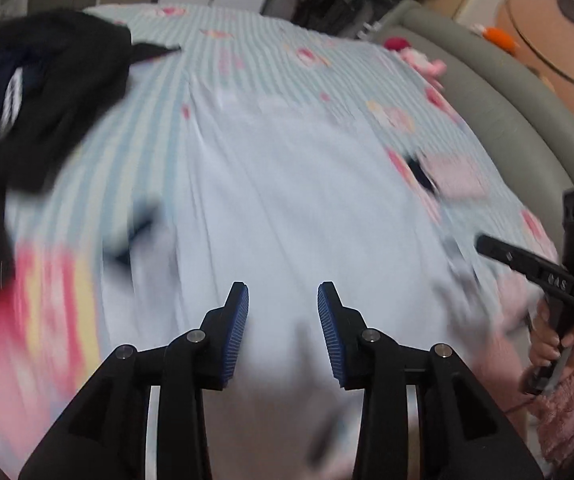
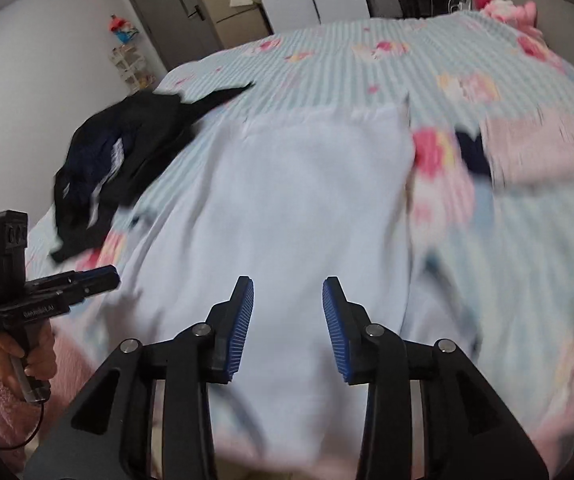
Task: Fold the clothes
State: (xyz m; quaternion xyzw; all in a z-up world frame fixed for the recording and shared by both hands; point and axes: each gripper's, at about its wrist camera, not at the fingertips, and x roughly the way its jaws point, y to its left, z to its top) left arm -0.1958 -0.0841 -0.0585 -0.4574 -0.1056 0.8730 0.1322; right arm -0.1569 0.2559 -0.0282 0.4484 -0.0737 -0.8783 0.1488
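Note:
A pale blue-white garment [image 1: 287, 200] [image 2: 299, 200] lies spread flat on the striped bed, stretching away from both grippers. My left gripper [image 1: 283, 300] hovers over its near end, open, with nothing between its blue pads. My right gripper [image 2: 288, 296] is likewise open above the same garment's near end, pads apart and empty. Each gripper shows in the other's view, held in a hand with a pink fuzzy sleeve: the right gripper [image 1: 483, 242] at the right edge, the left gripper [image 2: 115, 274] at the left edge. Both views are motion-blurred.
A heap of black clothes [image 1: 39, 92] [image 2: 127, 152] lies at the bed's left. A folded pink piece with a dark item [image 1: 451, 176] [image 2: 539, 152] rests on the right. The bedsheet [image 1: 247, 52] [image 2: 367, 72] is pale striped with pink prints. A grey padded headboard [image 1: 507, 92] curves along the right.

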